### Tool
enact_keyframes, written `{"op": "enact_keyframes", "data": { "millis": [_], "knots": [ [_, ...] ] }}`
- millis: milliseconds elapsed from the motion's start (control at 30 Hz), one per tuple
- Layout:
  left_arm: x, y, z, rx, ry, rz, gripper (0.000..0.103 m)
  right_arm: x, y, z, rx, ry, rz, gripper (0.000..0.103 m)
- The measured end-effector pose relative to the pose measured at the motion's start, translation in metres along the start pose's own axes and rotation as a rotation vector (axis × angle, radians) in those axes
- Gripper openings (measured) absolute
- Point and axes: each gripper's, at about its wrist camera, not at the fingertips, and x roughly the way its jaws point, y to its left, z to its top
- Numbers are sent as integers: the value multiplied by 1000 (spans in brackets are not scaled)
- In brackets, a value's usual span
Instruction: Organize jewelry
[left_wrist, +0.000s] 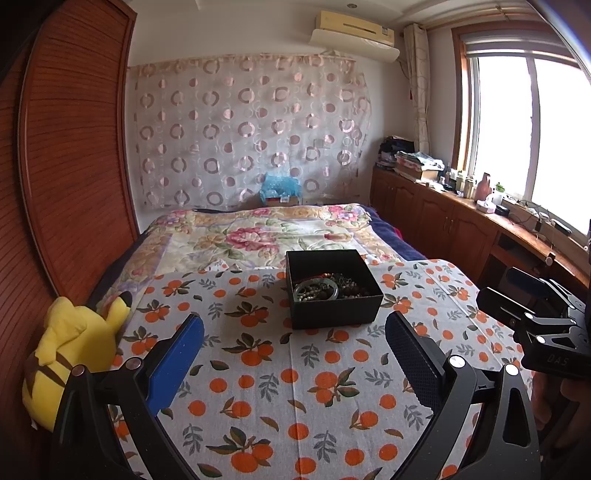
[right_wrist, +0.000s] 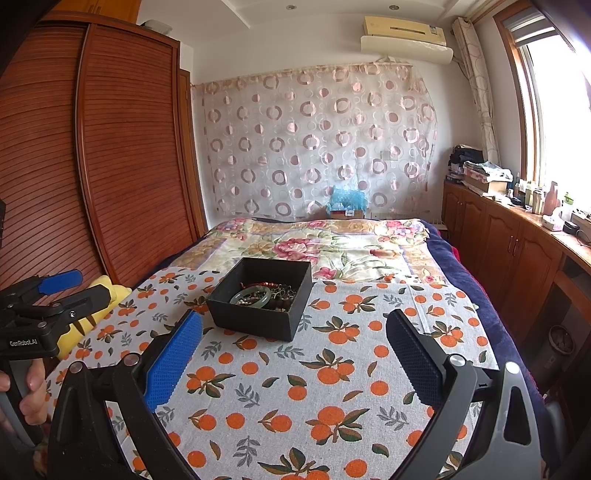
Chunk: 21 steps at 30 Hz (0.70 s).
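My 2 grippers, left (left_wrist: 295, 347) and right (right_wrist: 295, 347), hang spread apart, holding nothing. The jewelry (left_wrist: 325, 288) lies heaped in the box (left_wrist: 334, 314) on the cloth (left_wrist: 295, 406). That fits either gathered up or awaiting sorting.

Left black hand-held gripper (left_wrist: 293, 350): 2 fingers with blue textured rubber pads (left_wrist: 176, 363), silver round screws, white "GenRobot.AI" marking on body. Right black hand-held gripper (right_wrist: 293, 350): matching blue pads (right_wrist: 173, 360), silver screws.
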Motion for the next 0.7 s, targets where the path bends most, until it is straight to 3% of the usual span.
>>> {"op": "enact_keyframes", "data": {
  "millis": [700],
  "knots": [
    [-3,0,0,-2,0,-3,95,0,0,0,2,-1,1,100]
  ]
}}
